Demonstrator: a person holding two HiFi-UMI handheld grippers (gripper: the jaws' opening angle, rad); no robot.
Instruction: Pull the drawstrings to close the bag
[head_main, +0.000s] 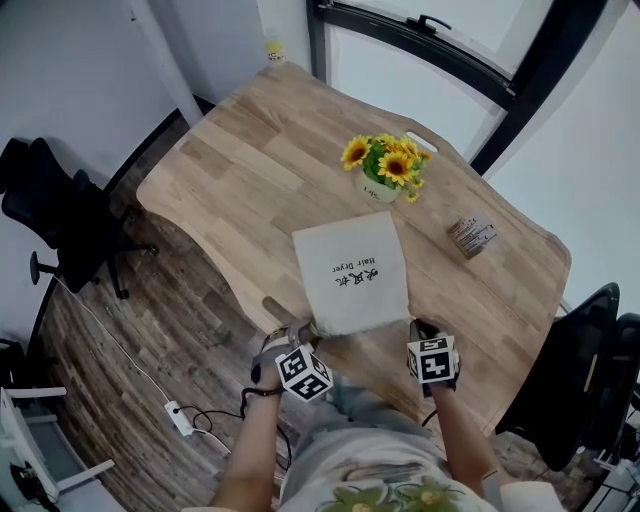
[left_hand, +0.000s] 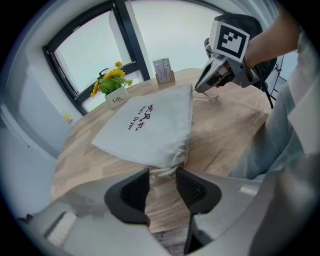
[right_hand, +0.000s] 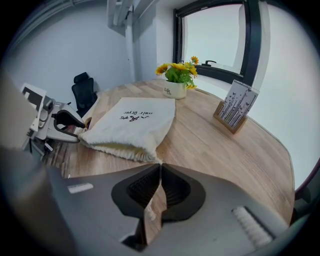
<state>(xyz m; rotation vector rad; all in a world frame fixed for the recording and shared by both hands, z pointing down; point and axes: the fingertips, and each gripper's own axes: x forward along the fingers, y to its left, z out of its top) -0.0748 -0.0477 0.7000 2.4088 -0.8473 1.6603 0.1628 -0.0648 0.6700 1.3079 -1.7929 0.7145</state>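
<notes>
The bag lay flat across the middle of the table, its gathered mouth at the near edge. Both corners there were taken: the left gripper stood with its jaws apart at one, and the right gripper was closed on a drawstring at the other. Just beyond the bag's far edge stood a flower pot, and a small card stand stood apart to the right. Bare tabletop spread left of the bag and between bag and stand. A black chair stood off the table's left side.
</notes>
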